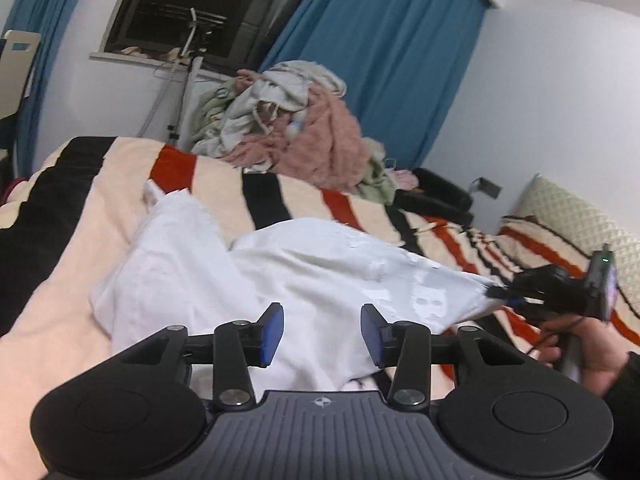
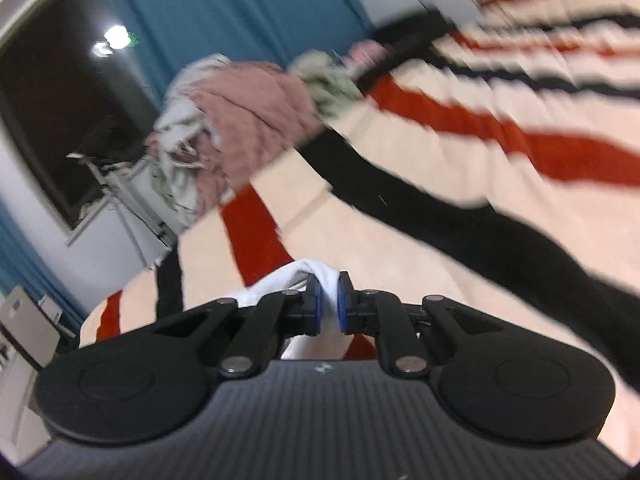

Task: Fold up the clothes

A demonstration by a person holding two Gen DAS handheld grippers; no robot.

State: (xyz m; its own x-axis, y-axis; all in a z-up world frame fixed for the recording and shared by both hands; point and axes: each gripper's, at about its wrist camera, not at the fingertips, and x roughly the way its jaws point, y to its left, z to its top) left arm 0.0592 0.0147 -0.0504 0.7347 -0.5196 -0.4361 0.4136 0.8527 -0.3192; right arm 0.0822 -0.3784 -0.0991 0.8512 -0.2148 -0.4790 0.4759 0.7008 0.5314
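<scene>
Pinching white garment [image 2: 320, 280], right gripper [image 2: 329, 306] pulls it beyond parted left gripper [image 1: 322, 330].

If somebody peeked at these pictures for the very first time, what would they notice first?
Probably the big white shirt spread over the striped blanket in the middle of the bed. The right tongs pinch one corner of it, while the left tongs stand open just above it. Behind, a messy pile of clothes sits in front of the blue curtain.

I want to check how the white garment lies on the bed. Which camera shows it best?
The left wrist view: the white garment lies spread across the striped blanket. The right wrist view shows only a bunched corner pinched in the right gripper.
</scene>
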